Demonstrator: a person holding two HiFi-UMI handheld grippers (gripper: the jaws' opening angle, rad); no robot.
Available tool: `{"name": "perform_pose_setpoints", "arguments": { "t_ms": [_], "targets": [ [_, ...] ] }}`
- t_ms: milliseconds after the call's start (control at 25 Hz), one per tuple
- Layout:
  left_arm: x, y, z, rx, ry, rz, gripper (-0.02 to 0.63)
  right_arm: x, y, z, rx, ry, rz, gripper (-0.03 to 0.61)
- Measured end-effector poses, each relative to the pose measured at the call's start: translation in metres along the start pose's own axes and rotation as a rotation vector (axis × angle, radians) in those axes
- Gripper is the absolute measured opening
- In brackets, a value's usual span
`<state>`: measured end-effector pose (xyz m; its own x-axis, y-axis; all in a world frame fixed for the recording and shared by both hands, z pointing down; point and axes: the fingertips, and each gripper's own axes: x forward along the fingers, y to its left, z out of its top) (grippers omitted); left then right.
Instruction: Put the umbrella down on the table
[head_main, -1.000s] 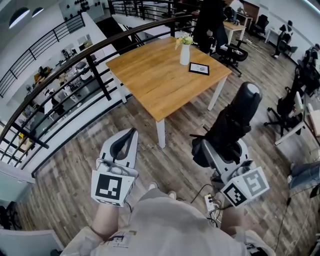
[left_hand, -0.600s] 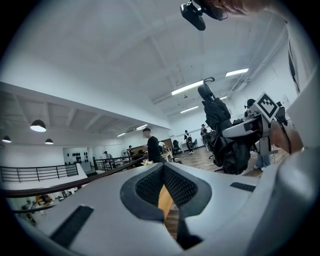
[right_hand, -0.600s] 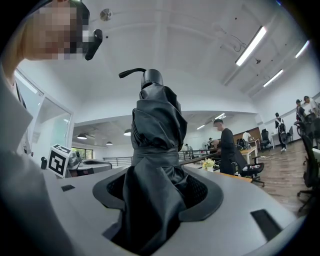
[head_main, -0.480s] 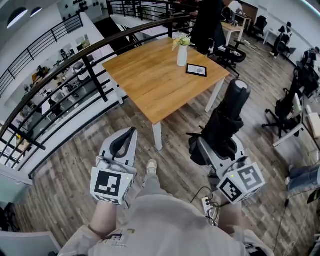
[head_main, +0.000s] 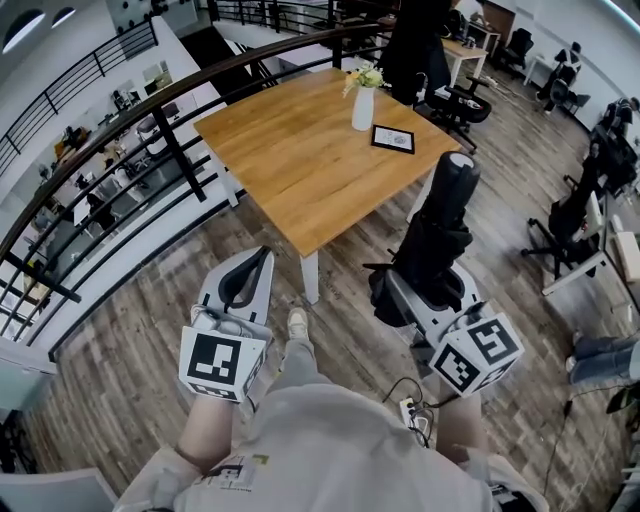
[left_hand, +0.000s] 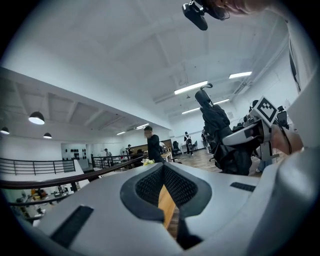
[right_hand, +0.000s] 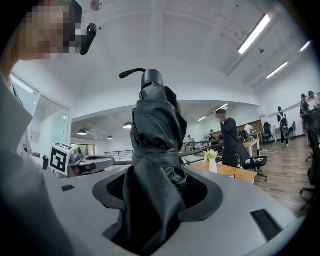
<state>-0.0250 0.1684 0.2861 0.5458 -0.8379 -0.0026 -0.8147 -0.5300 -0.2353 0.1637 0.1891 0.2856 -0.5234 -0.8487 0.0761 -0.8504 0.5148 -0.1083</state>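
Observation:
A folded black umbrella (head_main: 437, 232) stands upright in my right gripper (head_main: 412, 292), which is shut on its lower fabric. In the right gripper view the umbrella (right_hand: 154, 150) fills the space between the jaws, its curved handle at the top. The wooden table (head_main: 300, 170) lies ahead, its near corner just beyond both grippers. My left gripper (head_main: 255, 275) hangs to the left over the plank floor, jaws together with nothing in them. The left gripper view shows that gripper (left_hand: 167, 202) with a strip of the table through the slit between its pads.
On the table's far side stand a white vase of flowers (head_main: 363, 103) and a dark tablet (head_main: 394, 139). A dark railing (head_main: 170, 120) runs along the left. A person in black (head_main: 415, 45) stands behind the table. Office chairs (head_main: 575, 215) are at the right.
The table has come closer and lower in the head view as the person walks toward it. The right gripper and umbrella shifted slightly left. Both grips are unchanged.

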Motion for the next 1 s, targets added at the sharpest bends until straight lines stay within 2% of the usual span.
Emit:
{"name": "perform_pose_setpoints", "arguments": {
  "t_ms": [240, 440, 720, 1000],
  "targets": [
    [0.043, 0.04, -0.019, -0.059, 0.023, -0.004, 0.017, 0.062, -0.023, -0.015, 0.006, 0.075, 0.018, 0.282],
    [0.105, 0.09, -0.041, -0.084, 0.05, -0.027, 0.017, 0.146, -0.054, -0.018, 0.071, 0.114, 0.024, 0.282],
    [0.18, 0.17, -0.079, -0.119, 0.097, -0.035, 0.017, 0.259, -0.09, -0.029, 0.081, 0.218, 0.007, 0.282],
    [0.252, 0.238, -0.115, -0.141, 0.147, -0.079, 0.017, 0.372, -0.119, -0.039, 0.094, 0.312, 0.021, 0.279]
  ]
}}
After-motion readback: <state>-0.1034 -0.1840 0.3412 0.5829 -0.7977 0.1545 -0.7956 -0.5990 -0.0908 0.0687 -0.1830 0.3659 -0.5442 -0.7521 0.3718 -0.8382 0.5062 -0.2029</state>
